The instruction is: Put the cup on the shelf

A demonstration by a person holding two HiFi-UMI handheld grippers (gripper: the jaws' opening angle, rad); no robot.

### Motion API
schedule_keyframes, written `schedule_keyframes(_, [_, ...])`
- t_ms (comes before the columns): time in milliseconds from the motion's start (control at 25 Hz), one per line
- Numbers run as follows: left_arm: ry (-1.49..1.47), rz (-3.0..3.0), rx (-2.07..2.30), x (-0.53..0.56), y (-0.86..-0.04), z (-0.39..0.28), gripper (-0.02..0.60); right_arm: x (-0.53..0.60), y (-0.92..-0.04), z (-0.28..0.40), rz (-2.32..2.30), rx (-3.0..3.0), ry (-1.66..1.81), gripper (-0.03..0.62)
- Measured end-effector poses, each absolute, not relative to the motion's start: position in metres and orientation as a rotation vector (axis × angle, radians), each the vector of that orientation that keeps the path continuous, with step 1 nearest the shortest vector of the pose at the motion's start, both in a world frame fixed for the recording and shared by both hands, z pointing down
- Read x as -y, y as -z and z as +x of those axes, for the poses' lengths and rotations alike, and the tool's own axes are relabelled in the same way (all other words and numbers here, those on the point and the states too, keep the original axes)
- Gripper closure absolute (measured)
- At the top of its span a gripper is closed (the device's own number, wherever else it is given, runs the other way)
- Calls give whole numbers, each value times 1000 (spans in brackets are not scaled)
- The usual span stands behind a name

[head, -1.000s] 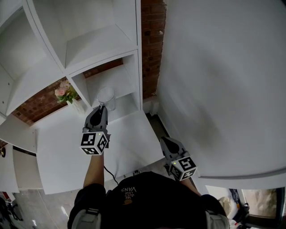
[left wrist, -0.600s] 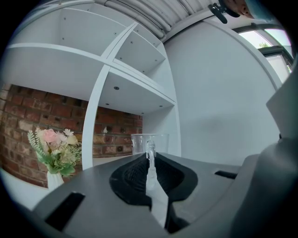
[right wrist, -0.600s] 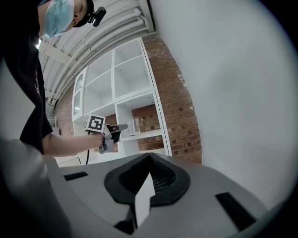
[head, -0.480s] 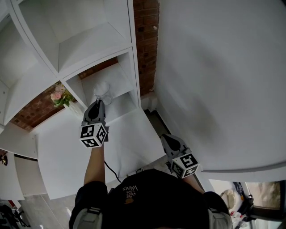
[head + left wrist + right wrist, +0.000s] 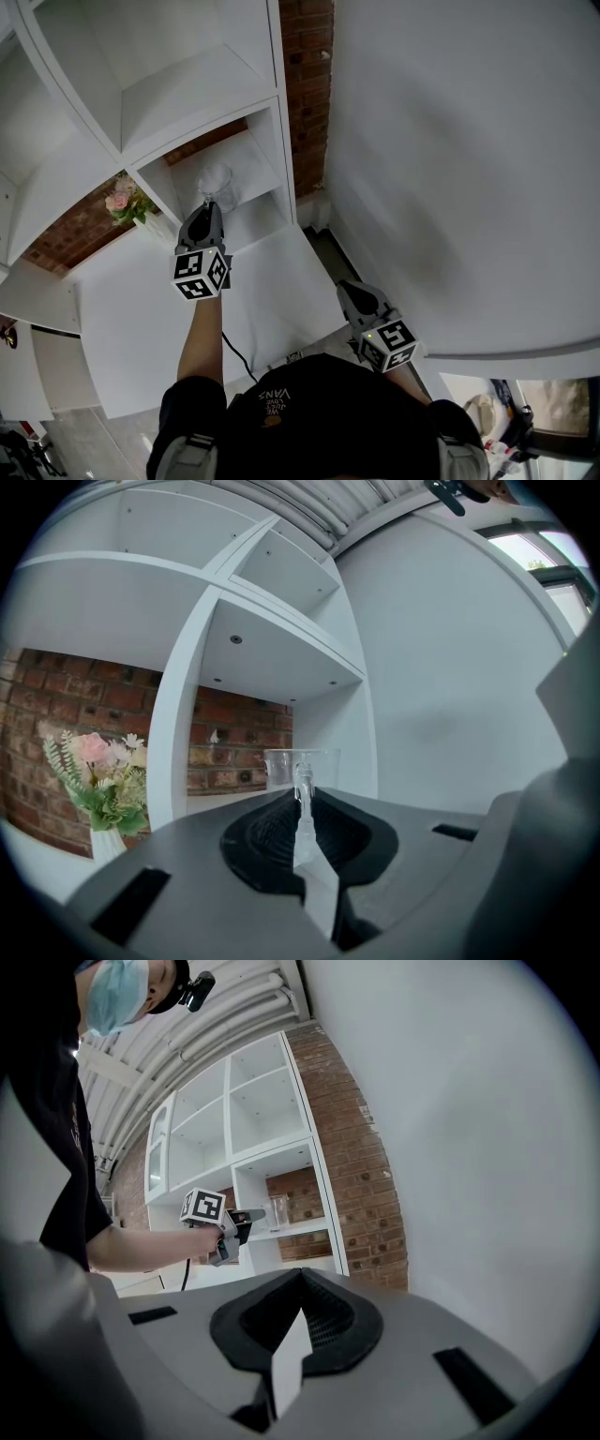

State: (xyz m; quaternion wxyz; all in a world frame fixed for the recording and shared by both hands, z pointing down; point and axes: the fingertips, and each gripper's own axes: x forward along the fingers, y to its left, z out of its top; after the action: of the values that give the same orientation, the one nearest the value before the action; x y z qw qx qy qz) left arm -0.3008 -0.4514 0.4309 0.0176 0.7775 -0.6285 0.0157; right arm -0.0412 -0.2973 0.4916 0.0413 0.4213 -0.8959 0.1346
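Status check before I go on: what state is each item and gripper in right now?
Clear plastic cup with a handle: upright, inside the white shelf compartment; whether it is set down yet is unclear.
Left gripper: shut on the cup's handle.
Right gripper: shut, empty, held low, away from the shelf.
Pink flowers in a white vase: upright, in the compartment left of the cup's.

We count one clear handled cup (image 5: 216,183), one white vase (image 5: 155,228) holding one bunch of pink and white flowers (image 5: 122,200), and one white open-fronted shelf unit (image 5: 277,122). We also count two grey grippers bearing black-and-white marker cubes, the left gripper (image 5: 208,208) and the right gripper (image 5: 342,287)
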Motion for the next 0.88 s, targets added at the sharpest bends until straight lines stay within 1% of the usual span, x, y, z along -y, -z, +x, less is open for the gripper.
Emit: schedule_keyframes(880, [-203, 2308, 1960, 520, -426, -301, 555, 308, -498, -41, 1289, 2733, -434, 594])
